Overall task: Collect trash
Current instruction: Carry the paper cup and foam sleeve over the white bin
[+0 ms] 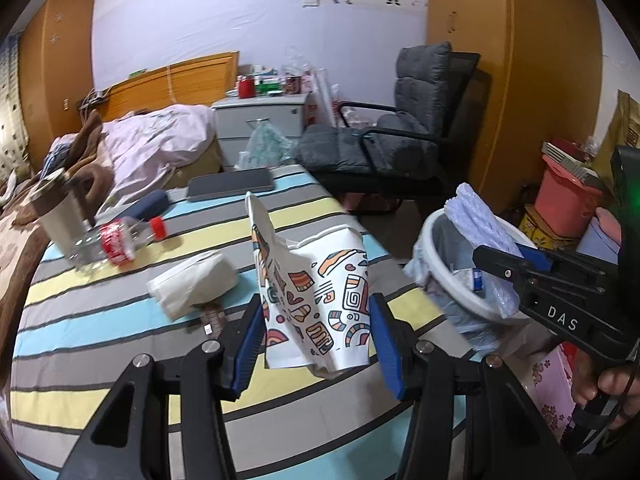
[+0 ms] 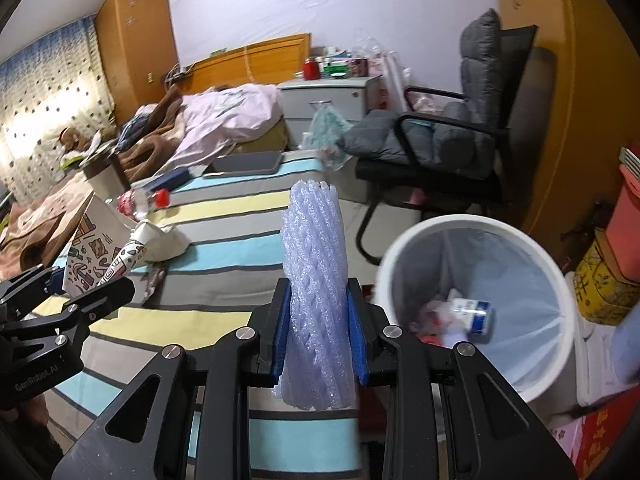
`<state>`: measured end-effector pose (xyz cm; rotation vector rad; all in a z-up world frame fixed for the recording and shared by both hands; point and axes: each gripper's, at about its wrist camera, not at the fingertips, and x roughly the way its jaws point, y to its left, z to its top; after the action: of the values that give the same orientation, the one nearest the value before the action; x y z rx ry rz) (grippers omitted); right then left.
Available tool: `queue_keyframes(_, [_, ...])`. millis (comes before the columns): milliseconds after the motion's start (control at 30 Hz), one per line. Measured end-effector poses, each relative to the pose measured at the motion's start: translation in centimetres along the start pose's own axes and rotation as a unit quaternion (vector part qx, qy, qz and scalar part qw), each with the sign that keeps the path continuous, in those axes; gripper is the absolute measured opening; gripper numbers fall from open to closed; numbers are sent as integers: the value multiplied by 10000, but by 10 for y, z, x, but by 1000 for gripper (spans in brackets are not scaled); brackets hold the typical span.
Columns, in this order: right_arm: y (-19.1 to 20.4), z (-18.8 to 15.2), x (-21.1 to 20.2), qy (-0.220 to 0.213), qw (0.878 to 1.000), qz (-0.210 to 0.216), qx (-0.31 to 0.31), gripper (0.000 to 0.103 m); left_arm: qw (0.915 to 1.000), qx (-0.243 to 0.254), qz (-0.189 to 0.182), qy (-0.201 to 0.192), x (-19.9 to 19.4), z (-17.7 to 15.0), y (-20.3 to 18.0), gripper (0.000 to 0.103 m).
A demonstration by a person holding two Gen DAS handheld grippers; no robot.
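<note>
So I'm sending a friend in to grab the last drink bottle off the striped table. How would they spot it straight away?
On the striped table, look to the far left end, beside the tall grey tumbler. The plastic bottle lies on its side there, clear and empty. Its red label and red cap set it apart from the white tissue pack nearer the middle.

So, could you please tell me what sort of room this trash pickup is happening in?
Most likely a lived-in bedroom: an unmade bed with a wooden headboard, an orange wardrobe, and a padded reclining chair beside the striped table.
</note>
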<state>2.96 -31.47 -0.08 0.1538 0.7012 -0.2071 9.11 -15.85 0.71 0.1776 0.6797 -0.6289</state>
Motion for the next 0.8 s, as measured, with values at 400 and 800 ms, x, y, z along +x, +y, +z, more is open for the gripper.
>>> queue_keyframes(400, [-60, -8, -14, -22, 9980, -495, 392, 29, 9974, 347, -630, 108, 32, 22, -67, 53])
queue_keyframes(800, [-101, -18, -16, 139, 9937, -880, 676, 29, 9915, 645, -1085, 304, 65, 33, -122, 54])
